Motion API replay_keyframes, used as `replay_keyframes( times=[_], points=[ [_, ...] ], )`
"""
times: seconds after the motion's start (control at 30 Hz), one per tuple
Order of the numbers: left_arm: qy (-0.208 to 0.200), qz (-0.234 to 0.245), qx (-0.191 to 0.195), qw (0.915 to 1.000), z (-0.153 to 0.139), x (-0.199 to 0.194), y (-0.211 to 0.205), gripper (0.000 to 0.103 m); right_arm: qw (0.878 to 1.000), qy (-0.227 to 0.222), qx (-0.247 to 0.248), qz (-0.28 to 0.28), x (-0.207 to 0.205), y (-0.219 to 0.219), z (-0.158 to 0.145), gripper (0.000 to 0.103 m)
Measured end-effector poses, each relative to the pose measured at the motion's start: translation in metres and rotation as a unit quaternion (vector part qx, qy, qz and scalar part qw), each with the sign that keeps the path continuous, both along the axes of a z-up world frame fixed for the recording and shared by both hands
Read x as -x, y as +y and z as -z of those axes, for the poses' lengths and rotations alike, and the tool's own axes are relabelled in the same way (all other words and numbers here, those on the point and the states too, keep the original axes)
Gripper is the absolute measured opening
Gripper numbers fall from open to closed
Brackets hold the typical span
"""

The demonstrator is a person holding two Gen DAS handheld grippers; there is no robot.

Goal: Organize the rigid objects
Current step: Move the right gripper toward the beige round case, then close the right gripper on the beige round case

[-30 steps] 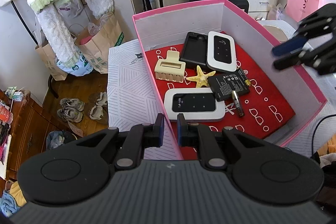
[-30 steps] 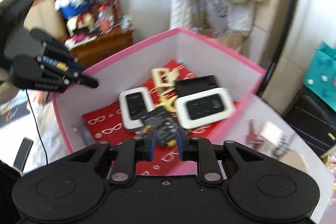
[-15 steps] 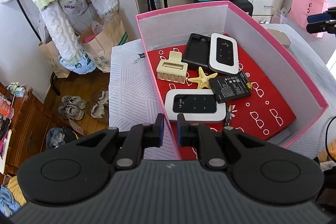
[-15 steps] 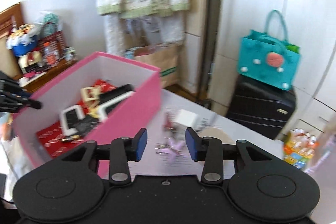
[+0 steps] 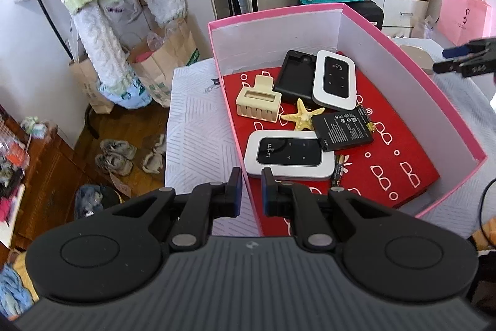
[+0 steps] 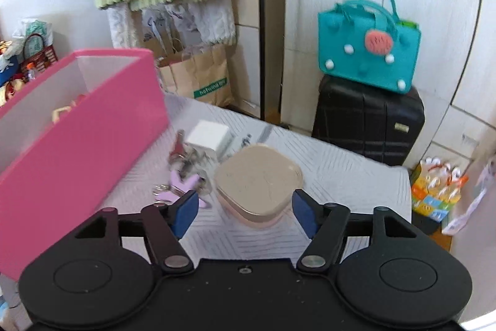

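Observation:
A pink box (image 5: 412, 64) with a red lining holds two white wifi routers (image 5: 290, 154), a black case (image 5: 294, 73), a battery pack (image 5: 342, 129), a cream hair claw (image 5: 259, 101), a starfish (image 5: 302, 117) and a small battery (image 5: 337, 172). My left gripper (image 5: 251, 191) is shut on the box's near wall. My right gripper (image 6: 245, 211) is open above a beige rounded case (image 6: 259, 180) on the table. Beside it lie a white cube charger (image 6: 207, 138) and a bunch of keys with a purple tag (image 6: 183, 182). The box shows at left (image 6: 93, 120).
A white patterned cloth (image 6: 325, 176) covers the table. A teal bag (image 6: 369, 51) sits on a black suitcase (image 6: 369, 120) behind it. Paper bags (image 5: 164, 67) and shoes (image 5: 114, 154) are on the floor at left. A pink bag (image 5: 465, 17) stands at far right.
My right gripper left the box, swung right toward the table items and opened wide. A small battery now lies in the box. My left gripper stayed on the box wall.

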State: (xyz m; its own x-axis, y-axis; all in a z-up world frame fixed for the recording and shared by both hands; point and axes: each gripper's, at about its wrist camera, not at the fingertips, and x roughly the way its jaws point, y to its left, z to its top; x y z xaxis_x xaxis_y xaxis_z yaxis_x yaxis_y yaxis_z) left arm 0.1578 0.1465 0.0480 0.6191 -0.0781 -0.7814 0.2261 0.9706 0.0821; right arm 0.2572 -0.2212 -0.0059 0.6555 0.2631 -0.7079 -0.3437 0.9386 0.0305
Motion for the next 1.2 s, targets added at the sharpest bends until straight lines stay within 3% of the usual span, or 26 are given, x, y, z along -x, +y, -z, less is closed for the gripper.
replay_keyframes(
  times=[0.33,0.63,1.2],
  points=[
    [0.005,0.020,-0.002,0.9998,-0.001,0.001,0.001,0.010,1.000,-0.018,0.012,-0.021,-0.018,0.006,0.042,0.083],
    [0.014,0.043,-0.001,0.9990,-0.003,0.000,0.004,0.010,0.999,-0.035,0.009,-0.013,-0.030,0.006,0.044,0.092],
    [-0.001,0.054,0.018,0.9984,0.000,0.004,0.013,0.010,0.997,-0.071,0.036,-0.007,-0.039,0.022,0.042,0.092]
  ],
)
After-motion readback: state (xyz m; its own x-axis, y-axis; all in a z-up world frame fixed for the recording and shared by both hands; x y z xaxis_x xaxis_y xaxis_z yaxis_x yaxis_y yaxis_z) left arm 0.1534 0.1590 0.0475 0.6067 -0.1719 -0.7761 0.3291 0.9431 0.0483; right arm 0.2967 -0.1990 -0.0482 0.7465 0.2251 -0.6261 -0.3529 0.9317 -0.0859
